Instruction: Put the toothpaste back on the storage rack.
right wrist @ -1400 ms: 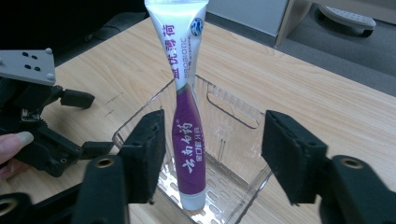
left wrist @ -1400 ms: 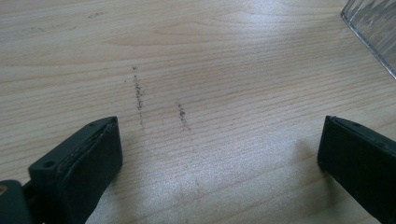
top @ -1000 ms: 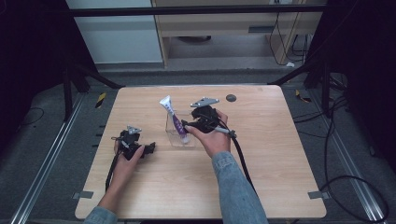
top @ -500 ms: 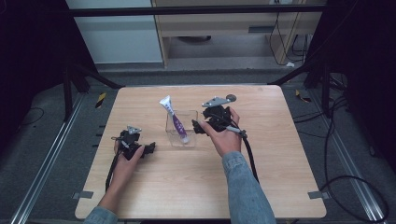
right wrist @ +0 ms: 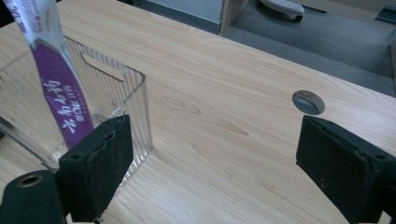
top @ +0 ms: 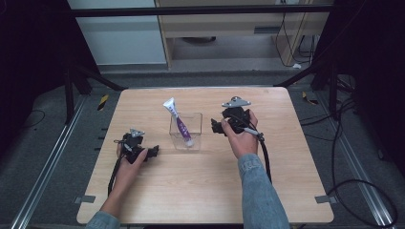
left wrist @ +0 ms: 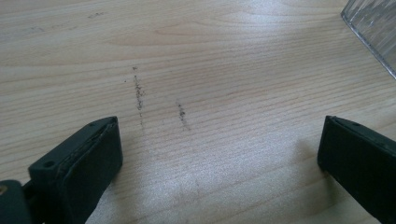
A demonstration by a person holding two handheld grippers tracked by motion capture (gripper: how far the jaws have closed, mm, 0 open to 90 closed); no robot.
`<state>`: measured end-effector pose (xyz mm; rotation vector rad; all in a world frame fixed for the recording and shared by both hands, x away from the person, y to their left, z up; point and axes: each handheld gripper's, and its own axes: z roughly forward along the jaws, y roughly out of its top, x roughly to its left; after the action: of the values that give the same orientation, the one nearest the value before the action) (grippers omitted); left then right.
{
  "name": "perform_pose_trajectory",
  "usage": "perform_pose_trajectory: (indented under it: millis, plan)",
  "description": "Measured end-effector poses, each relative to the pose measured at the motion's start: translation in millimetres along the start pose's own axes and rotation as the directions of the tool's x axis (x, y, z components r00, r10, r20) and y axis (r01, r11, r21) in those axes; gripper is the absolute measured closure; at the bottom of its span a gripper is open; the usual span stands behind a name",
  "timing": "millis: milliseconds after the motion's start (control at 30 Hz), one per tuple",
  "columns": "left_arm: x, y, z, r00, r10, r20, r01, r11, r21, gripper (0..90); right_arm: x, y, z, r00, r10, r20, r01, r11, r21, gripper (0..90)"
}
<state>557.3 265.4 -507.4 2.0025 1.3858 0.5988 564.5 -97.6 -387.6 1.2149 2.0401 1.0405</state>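
Jaws on both grippers stand wide apart and grip nothing; those of the right gripper (top: 220, 127) have just been opening. One purple toothpaste tube (top: 179, 125) leans in one clear plastic bin (top: 195, 125) mid-desk (top: 200, 186), so the placing looks done. Next I'd expect a retreat. The left gripper (top: 152, 151) rests near the bin.

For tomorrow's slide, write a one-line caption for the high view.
Purple tube leaning in a clear box, open right gripper beside it, left gripper resting apart.
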Motion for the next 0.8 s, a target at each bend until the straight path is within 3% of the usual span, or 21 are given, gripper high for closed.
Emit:
perform_pose_trajectory:
  millis: [233,367,567,800]
  plan:
    - [0.0,0.0,0.0,1.0,0.0,0.0,0.0,1.0,0.0,0.0,-14.6,-10.5,-0.5,0.9994,0.01,0.034,-0.01,1.0,0.02,10.2]
    - [0.0,0.0,0.0,1.0,0.0,0.0,0.0,1.0,0.0,0.0,-24.5,-18.6,1.7,0.9969,-0.018,0.077,0.013,0.998,0.061,9.9]
    - [0.0,0.1,0.1,1.0,-0.001,0.0,0.001,1.0,0.0,0.0,-40.2,-33.1,3.0,0.9941,0.038,0.101,-0.045,0.996,0.073,9.9]
    - [0.0,0.1,0.1,1.0,-0.001,0.0,0.001,1.0,0.0,0.0,-51.9,-46.2,2.1,0.9912,0.05,0.123,-0.062,0.994,0.093,10.0]
